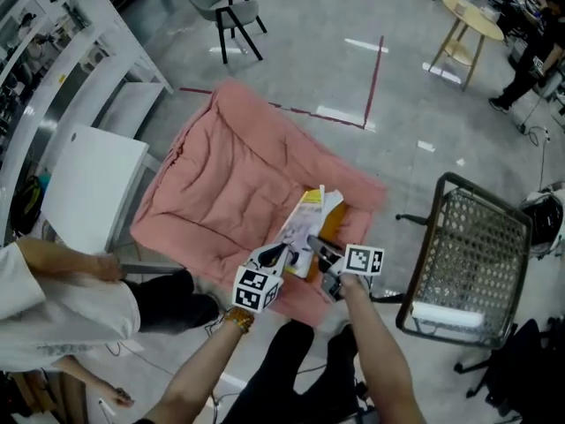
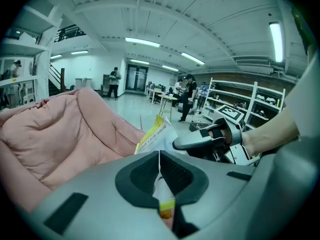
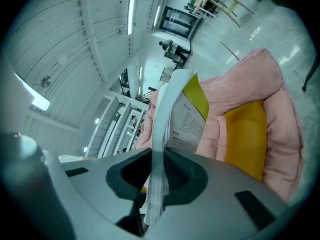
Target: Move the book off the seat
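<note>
Holding the book (image 1: 305,228) by its near edge with both tools, above the lower corner of the pink padded seat (image 1: 221,175). Not off the seat yet, judging by the head view.

Pinching with the left gripper (image 2: 160,176): jaws pressed onto a thin white leaf with a yellow-orange strip, probably the cover or a few pages. Clamping with the right gripper (image 3: 156,181): jaws closed on a thicker wad of pages, seen edge-on between the pads.

Gripped in two places just beside each other, likely because a soft paperback flops and fans open from a single pinch. Already splaying a bit at the far end, with the yellow cover standing up. Taken from the near edge as the side easiest to reach.

Yellow patch (image 3: 245,134) lying on the seat just beside the book. Hard to say from these views whether a small cushion or a loose cover, so best left alone.

Next, probably: carrying it clear of the seat's edge, keeping both pinches level to avoid tearing the thin leaf.
</note>
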Demonstrator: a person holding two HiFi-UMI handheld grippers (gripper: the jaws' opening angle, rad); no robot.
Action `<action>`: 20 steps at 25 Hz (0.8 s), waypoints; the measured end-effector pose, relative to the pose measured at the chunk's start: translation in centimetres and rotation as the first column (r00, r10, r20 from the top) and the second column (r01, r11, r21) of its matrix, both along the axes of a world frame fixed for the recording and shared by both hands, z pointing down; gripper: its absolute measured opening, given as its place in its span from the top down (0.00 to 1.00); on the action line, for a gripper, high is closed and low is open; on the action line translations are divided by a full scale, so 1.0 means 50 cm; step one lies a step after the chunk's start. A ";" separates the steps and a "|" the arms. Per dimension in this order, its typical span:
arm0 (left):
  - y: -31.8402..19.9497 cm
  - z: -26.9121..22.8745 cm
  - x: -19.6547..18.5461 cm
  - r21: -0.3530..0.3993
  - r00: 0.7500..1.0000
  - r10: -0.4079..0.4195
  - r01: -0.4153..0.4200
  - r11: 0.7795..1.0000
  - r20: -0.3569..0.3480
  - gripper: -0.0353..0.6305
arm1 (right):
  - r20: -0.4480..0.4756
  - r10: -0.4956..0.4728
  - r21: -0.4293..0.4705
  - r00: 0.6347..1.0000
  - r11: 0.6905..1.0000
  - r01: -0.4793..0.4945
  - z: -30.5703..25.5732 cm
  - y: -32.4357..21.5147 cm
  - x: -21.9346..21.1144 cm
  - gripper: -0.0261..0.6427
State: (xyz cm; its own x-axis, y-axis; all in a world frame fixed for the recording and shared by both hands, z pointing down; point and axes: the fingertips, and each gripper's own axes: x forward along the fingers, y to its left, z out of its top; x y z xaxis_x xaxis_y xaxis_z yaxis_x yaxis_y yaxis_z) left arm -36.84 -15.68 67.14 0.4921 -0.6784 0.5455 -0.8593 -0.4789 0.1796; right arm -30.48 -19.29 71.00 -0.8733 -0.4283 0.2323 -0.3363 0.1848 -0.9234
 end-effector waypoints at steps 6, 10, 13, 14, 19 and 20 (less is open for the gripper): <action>0.018 -0.047 -0.007 0.007 1.000 -0.026 0.026 1.000 -0.014 0.93 | 0.017 0.001 0.008 1.000 1.000 -0.001 -0.070 0.029 -0.005 0.85; 0.032 -0.071 -0.010 0.005 0.999 -0.036 0.037 0.999 -0.028 0.93 | 0.004 0.002 0.012 1.000 1.000 -0.003 -0.104 0.056 -0.002 0.85; 0.042 -0.088 -0.005 0.002 0.999 -0.035 0.035 0.999 -0.038 0.93 | -0.001 0.008 0.022 1.000 1.000 -0.008 -0.125 0.067 0.001 0.85; 0.043 -0.092 -0.004 0.004 0.999 -0.029 0.029 1.000 -0.037 0.93 | -0.004 0.011 0.025 1.000 1.000 -0.011 -0.130 0.068 0.000 0.85; 0.040 -0.112 -0.003 0.016 1.000 -0.014 0.014 1.000 -0.023 0.93 | 0.020 0.005 0.053 1.000 0.999 -0.006 -0.163 0.060 -0.012 0.85; 0.041 -0.116 0.001 0.018 1.000 -0.012 0.013 1.000 -0.020 0.93 | 0.023 0.003 0.054 1.000 0.999 -0.005 -0.168 0.060 -0.011 0.85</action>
State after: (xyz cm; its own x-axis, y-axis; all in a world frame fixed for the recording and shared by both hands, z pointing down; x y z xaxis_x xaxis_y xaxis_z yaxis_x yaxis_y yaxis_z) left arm -36.81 -13.63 61.34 0.4941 -0.6943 0.5233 -0.8616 -0.4715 0.1879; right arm -31.01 -16.31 62.62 -0.8764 -0.4431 0.1885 -0.3157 0.2331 -0.9198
